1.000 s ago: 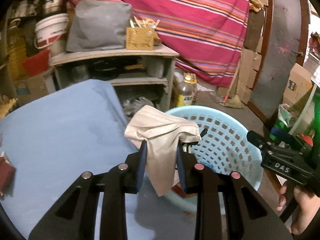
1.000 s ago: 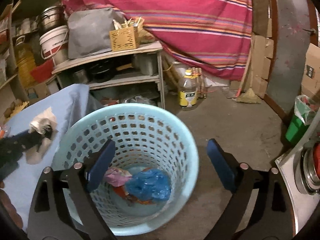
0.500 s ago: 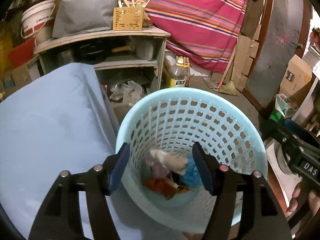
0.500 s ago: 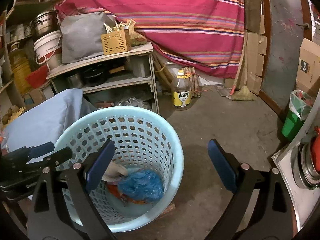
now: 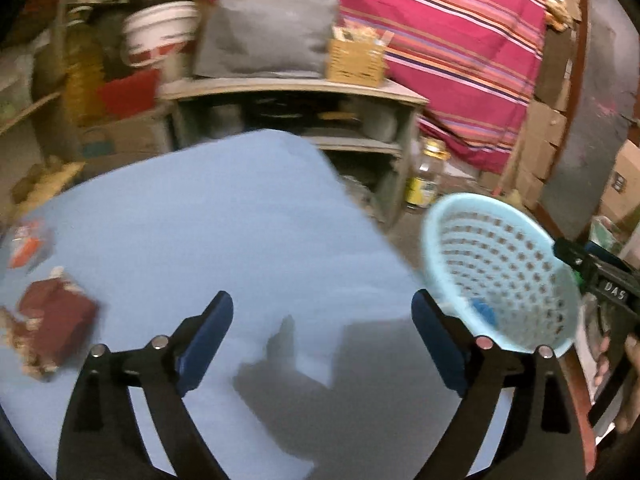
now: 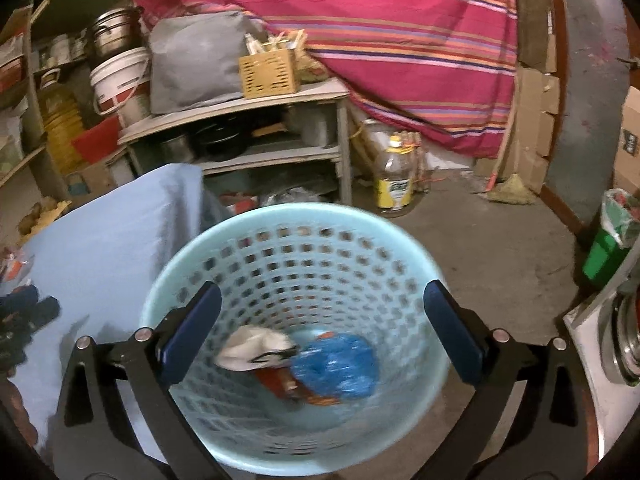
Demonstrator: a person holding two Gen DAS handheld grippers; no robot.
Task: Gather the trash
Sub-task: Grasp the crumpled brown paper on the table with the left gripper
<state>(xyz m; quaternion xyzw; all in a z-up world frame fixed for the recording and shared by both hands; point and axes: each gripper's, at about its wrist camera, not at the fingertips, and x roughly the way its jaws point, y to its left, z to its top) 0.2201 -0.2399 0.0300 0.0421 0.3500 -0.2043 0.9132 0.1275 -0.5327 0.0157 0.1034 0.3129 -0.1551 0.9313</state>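
The left gripper (image 5: 322, 338) is being held over the pale blue cloth-covered table (image 5: 224, 216), its blue-padded jaws having just been opening; they are now spread wide with nothing between them, only bare cloth and shadow beneath. Near the table's left edge a crumpled dark red wrapper (image 5: 56, 318) is lying, and just beyond it an orange and white packet (image 5: 25, 242) is resting on the cloth; both are blurred. Off the table's right side the light blue perforated plastic basket (image 5: 500, 276) is standing on the floor.

The right gripper (image 6: 320, 330) is being held above that basket (image 6: 304, 272), its jaws having just been opening slightly; they are released and wide apart, with nothing gripped. At the bottom of the basket the trash is lying: a crumpled white cloth (image 6: 256, 346), a crumpled blue plastic bag (image 6: 336, 366) touching it, and a reddish-orange wrapper (image 6: 280, 382) partly hidden beneath both. Behind the basket a clear plastic bottle with a yellow label (image 6: 394, 178) is standing on the concrete floor beside a grey wooden shelf (image 6: 240, 108).
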